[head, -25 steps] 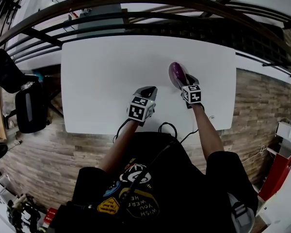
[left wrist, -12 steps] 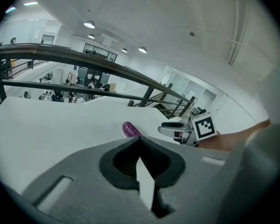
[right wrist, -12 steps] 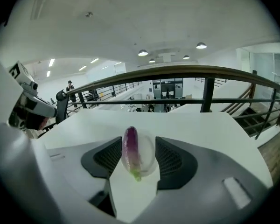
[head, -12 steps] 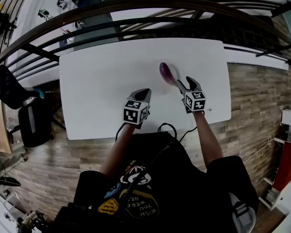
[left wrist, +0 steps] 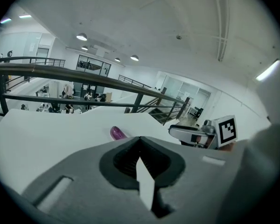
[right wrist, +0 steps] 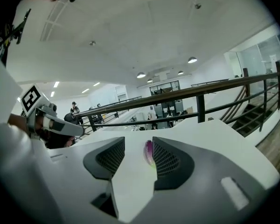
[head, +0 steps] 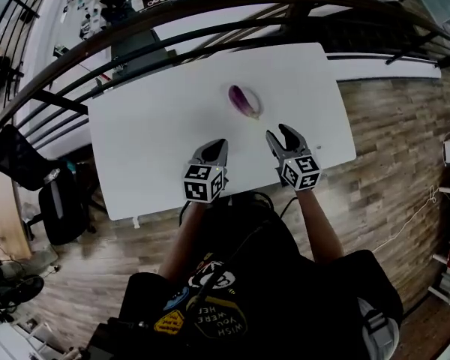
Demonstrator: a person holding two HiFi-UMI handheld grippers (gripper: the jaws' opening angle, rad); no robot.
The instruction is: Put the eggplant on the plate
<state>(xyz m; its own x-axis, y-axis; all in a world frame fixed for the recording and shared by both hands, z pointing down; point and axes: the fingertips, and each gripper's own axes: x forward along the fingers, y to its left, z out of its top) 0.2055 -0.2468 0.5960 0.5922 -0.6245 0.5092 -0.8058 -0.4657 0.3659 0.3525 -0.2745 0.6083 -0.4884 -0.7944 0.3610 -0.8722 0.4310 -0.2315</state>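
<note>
My right gripper is empty. Its jaws are wide apart and have just been closing a little, with nothing between the pads. My left gripper has its jaws together, also empty. Both forearms reach forward side by side, with the grippers over the near part of the white table, pointing away and tilted slightly down. The eggplant lies ahead of the right gripper, a bit to its left and well apart. It's on a pale plate I can barely make out.
</note>
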